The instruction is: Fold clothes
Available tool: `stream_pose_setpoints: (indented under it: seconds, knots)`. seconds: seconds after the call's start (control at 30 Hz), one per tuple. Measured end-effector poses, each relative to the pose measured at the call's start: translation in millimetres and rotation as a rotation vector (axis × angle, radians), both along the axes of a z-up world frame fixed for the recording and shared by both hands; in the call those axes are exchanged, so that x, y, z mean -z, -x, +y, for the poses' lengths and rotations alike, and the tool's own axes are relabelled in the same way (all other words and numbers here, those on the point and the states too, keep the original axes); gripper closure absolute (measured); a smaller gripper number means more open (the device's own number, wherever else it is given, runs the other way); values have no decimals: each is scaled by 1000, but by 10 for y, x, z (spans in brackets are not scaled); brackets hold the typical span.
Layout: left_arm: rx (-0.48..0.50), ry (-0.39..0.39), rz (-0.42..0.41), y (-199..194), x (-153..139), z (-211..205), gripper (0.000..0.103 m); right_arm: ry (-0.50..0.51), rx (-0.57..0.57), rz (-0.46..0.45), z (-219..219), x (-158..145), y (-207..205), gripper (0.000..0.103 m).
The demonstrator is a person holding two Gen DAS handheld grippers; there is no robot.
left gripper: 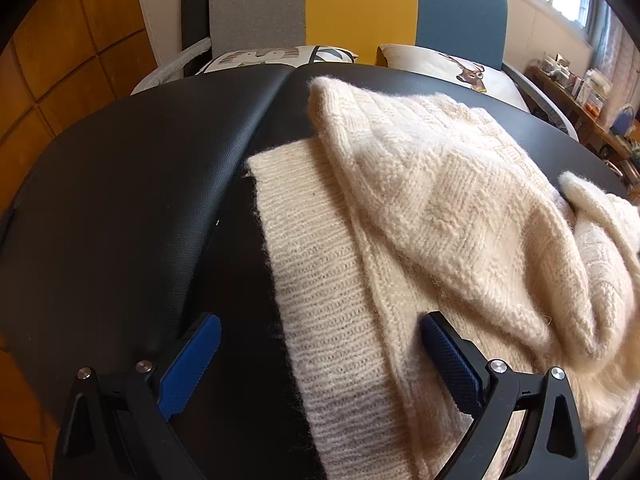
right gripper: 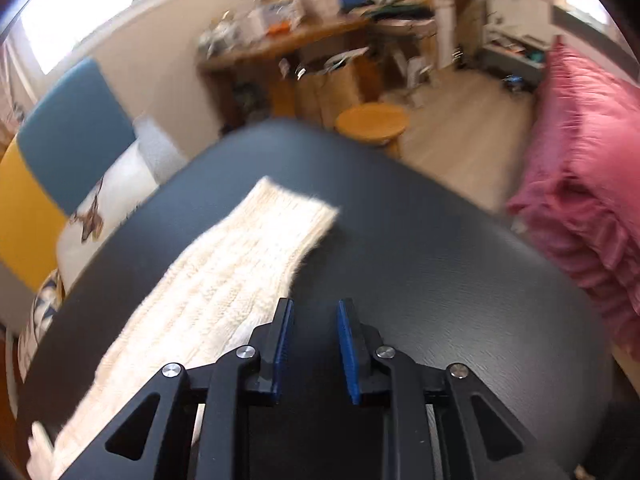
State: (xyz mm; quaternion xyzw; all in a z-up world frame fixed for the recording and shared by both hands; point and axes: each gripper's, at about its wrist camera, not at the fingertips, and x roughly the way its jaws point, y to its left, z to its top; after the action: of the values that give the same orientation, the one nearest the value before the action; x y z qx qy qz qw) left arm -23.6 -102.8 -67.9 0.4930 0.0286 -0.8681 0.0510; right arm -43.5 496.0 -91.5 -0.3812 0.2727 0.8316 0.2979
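Sweater (left gripper: 420, 208), cream knit, one item: lies on the black padded worktop (left gripper: 120, 200), bunched toward the right half in the left wrist view. Condition: partly gathered, not yet a tidy fold. The ribbed hem band (left gripper: 320, 280) lies flat at the near left edge, with thicker patterned knit heaped over it in loose overlapping layers and a further lump of knit (left gripper: 592, 200) at the far right. One sleeve (right gripper: 248, 264) is stretched out flat and straight across the worktop in the right wrist view, its cuff end pointing away, apparently not yet folded in. Left hand-held gripper (left gripper: 320, 360): jaws spread wide, straddling the hem band without pressing it; released. Right hand-held gripper (right gripper: 312, 352): blue pads close together with a narrow gap, nothing between them, over bare worktop just beside the sleeve's near edge; empty. That view is motion-blurred. Progress estimate: early to middle; the body looks roughly doubled, but the layers want squaring and the outstretched sleeve wants laying across. Surroundings: cushions (left gripper: 452, 64) and a tricolour backrest (left gripper: 360, 0) beyond the worktop, a pink throw (right gripper: 580, 168) to one side.
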Motion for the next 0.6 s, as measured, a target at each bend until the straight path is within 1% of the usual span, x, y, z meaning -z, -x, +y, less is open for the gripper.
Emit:
stream_pose_setpoints:
  seconds: [0.07,0.13,0.17,0.23,0.37,0.43,0.5,0.57,0.6]
  knots:
    - [10,-11,2,-5,-9,-3,2,-67,-49,31,-315,-199,-101,80]
    - [19,-20,4,-15,-18,-6,2,-96,-178,80,-770,-373,-148,80]
    - [25,-26,7,-27,-22,-9,2,-90,-261,109,-1032,-441,-165,80]
    - [37,-33,11,-43,-24,-4,2,-32,-446,156,-1591,-494,-166,80]
    - [57,-62,-1,-67,-29,-15,2,66,-771,174,-2693,-448,-188,80]
    - [61,-73,-9,-83,-46,-28,2,77,-915,169,-3212,-423,-254,80]
    - [68,-84,-4,-127,-93,-48,2,75,-993,133,-3573,-371,-319,80]
    - [66,-82,2,-169,-135,-75,2,59,-1009,91,-3832,-275,-453,80]
    - [64,-83,1,-187,-147,-89,2,59,-1008,75,-3864,-211,-499,80]
